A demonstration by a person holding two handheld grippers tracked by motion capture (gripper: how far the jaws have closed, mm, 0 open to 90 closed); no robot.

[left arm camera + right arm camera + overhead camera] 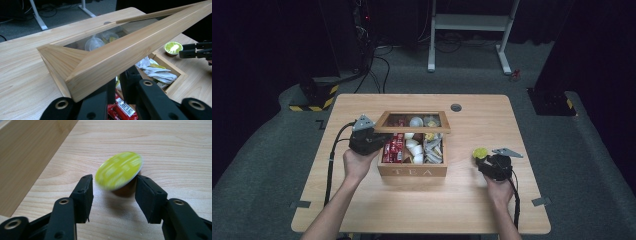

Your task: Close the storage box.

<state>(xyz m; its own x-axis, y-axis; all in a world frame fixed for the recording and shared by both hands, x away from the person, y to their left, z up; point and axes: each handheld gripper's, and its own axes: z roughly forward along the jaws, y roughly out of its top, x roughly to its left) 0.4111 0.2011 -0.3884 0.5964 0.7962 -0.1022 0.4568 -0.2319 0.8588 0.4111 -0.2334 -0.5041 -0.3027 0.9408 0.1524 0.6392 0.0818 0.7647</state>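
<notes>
Beside the tea box [412,171], the right gripper [115,187] stands apart around a tilting yellow-green capsule [119,173] that might roll, while the left gripper [117,85] clamps the lid [130,50]

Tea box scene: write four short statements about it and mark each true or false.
1. The left gripper holds the glass lid raised. True.
2. The yellow-green capsule lies inside the tea box. False: it is on the table, right of the box.
3. The right gripper is clamped on the capsule. False: its jaws stand apart, not pressing it.
4. Red packets fill the box's left compartment. True.
</notes>
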